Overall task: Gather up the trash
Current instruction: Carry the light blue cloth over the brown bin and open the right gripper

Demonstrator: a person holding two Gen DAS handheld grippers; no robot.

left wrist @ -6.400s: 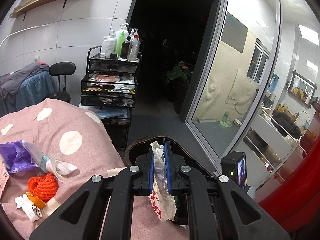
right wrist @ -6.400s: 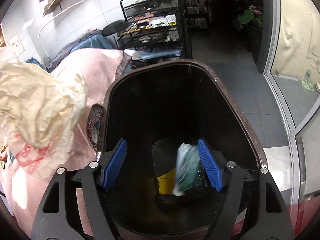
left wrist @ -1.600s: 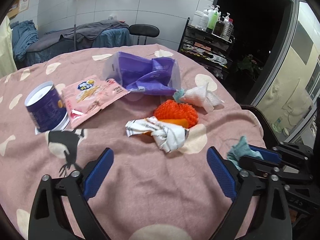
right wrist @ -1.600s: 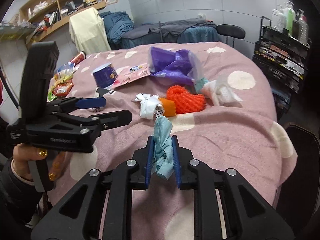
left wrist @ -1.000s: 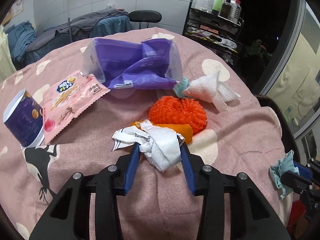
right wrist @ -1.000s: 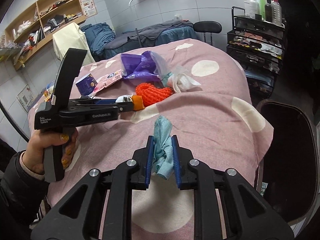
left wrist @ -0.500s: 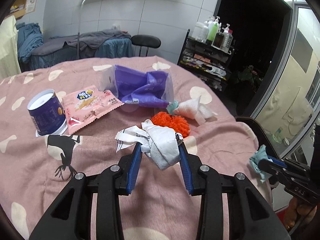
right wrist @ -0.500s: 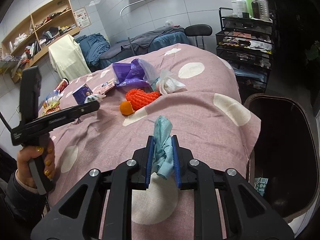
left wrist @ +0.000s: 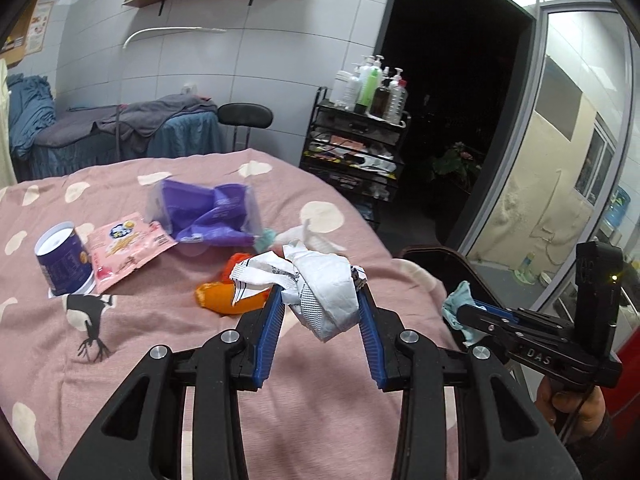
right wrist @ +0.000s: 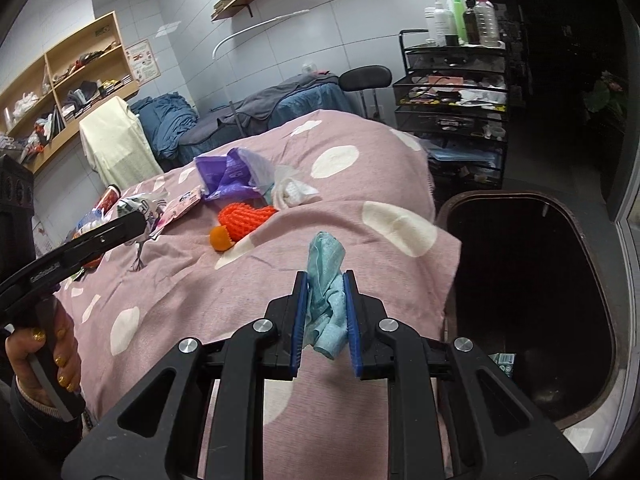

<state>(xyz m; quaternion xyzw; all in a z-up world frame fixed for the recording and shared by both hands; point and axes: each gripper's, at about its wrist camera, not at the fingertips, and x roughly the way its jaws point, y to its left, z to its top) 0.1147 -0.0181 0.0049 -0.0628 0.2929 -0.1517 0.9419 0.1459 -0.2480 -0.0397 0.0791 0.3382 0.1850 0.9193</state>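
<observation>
My left gripper (left wrist: 318,289) is shut on a crumpled white wrapper (left wrist: 320,280), held up off the pink spotted tablecloth (left wrist: 160,340). My right gripper (right wrist: 325,280) is shut on a teal tissue (right wrist: 326,256) near the table's edge, beside the dark trash bin (right wrist: 500,197). In the left wrist view the right gripper (left wrist: 460,314) with its teal tissue (left wrist: 455,303) is at the right, by the trash bin (left wrist: 432,250). On the cloth lie a purple bag (left wrist: 208,212), an orange net (right wrist: 244,216), an orange peel (left wrist: 224,300), a pink snack packet (left wrist: 124,244) and a purple cup (left wrist: 60,264).
A black wire cart (left wrist: 360,152) with bottles stands behind the table beside a dark doorway. A black stool (left wrist: 245,114) and a draped bed (left wrist: 120,132) are further back. A glass partition (left wrist: 560,180) runs along the right, past the bin.
My left gripper has lifted the white wrapper off the cloth and swung right, uncovering the orange peel. My right gripper has carried the teal tissue closer to the bin.
</observation>
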